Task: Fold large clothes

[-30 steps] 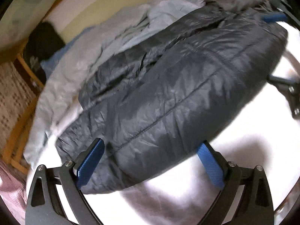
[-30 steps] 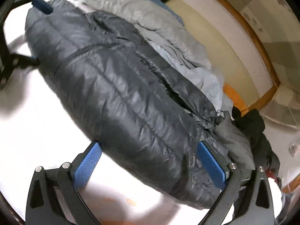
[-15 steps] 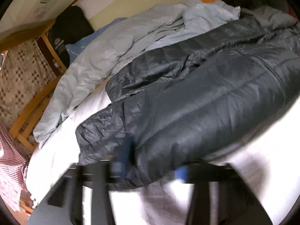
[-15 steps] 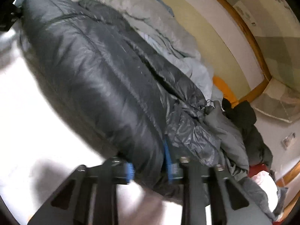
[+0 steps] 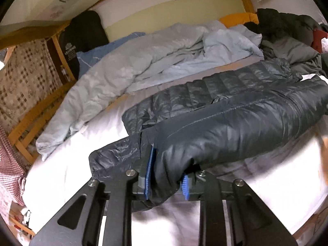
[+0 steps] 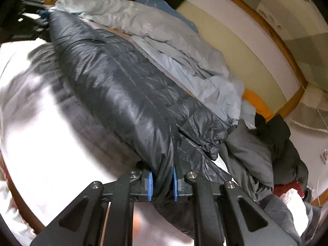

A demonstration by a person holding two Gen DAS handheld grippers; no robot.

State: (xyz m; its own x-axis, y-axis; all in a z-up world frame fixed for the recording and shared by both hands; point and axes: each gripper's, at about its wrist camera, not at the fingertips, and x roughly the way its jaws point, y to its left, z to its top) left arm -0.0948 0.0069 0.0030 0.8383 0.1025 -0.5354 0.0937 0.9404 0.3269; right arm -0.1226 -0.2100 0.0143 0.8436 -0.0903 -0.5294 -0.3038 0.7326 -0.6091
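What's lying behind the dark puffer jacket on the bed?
Behind the dark puffer jacket lies a rumpled pale blue duvet, with an orange pillow beyond it. The jacket hides the duvet's near edge.

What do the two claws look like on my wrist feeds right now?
Both match: the left claw and right claw have matte black linkage arms with triangular cutouts, silver screw heads at the pivots, and blue ribbed pads on black fingers. No cables or markings show.

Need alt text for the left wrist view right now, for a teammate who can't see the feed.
The left gripper is clamped on the near edge of a dark puffer jacket, lifting it off the white bed sheet. A crumpled pale blue duvet lies behind the jacket, with a pile of dark clothes at the far right against the wooden bed frame.
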